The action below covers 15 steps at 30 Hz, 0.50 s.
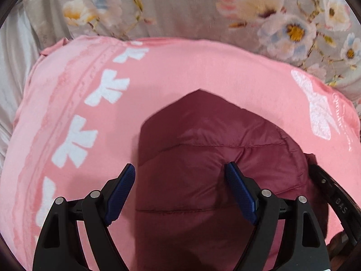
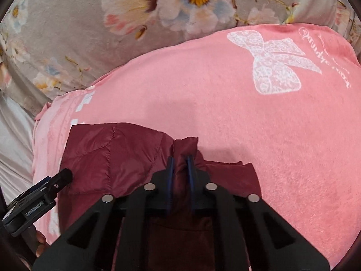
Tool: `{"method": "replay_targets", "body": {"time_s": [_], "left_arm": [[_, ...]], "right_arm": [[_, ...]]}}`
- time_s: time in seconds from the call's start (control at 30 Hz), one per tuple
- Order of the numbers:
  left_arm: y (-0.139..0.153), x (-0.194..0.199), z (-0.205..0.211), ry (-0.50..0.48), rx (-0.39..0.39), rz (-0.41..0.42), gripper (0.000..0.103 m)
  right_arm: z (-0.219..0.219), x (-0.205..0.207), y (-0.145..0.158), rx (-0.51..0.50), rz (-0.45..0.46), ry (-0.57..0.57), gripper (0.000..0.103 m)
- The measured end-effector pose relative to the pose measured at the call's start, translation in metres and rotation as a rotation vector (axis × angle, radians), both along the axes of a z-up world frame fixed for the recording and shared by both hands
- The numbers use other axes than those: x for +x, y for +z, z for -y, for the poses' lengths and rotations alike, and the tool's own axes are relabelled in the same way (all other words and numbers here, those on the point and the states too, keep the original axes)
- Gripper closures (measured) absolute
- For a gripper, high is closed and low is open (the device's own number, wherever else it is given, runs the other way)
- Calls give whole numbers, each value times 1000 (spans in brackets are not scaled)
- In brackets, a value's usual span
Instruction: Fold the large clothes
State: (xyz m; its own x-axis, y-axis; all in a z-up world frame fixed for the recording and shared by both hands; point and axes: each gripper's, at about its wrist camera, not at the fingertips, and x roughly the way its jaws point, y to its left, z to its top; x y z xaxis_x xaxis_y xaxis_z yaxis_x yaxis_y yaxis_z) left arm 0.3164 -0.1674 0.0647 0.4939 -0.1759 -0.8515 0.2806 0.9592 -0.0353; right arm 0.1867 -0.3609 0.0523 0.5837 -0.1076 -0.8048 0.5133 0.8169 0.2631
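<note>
A dark red quilted jacket [image 1: 203,158] lies on a pink blanket [image 1: 180,67] with white bow prints. My left gripper [image 1: 180,169] hangs over the jacket with its blue pads wide apart; nothing is pinched between them. In the right wrist view the jacket [image 2: 108,155] is bunched up, and my right gripper [image 2: 181,160] is shut on a gathered fold of its fabric that sticks out past the pads. The left gripper's black body [image 2: 36,201] shows at the lower left of that view, and the right gripper's body [image 1: 334,194] at the right edge of the left wrist view.
A grey bedspread with a flower print [image 1: 180,6] lies beyond the pink blanket [image 2: 248,117]. A pale plain sheet [image 1: 11,67] runs along the left side. A large white lace bow print [image 2: 275,61] marks the blanket's far right part.
</note>
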Motion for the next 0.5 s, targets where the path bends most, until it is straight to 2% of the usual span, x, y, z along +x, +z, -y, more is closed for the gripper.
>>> {"method": "replay_targets", "body": {"time_s": [0.13, 0.27, 0.5], "left_arm": [[-20, 0, 5, -4, -20, -7, 15], [-30, -3, 14, -9, 7, 27, 13], [-46, -1, 19, 16, 2, 55, 6]], "right_arm": [[-1, -6, -13, -92, -18, -20, 97], [-2, -3, -28, -145, -47, -22, 97], [0, 0, -44, -167, -56, -33, 97]]}}
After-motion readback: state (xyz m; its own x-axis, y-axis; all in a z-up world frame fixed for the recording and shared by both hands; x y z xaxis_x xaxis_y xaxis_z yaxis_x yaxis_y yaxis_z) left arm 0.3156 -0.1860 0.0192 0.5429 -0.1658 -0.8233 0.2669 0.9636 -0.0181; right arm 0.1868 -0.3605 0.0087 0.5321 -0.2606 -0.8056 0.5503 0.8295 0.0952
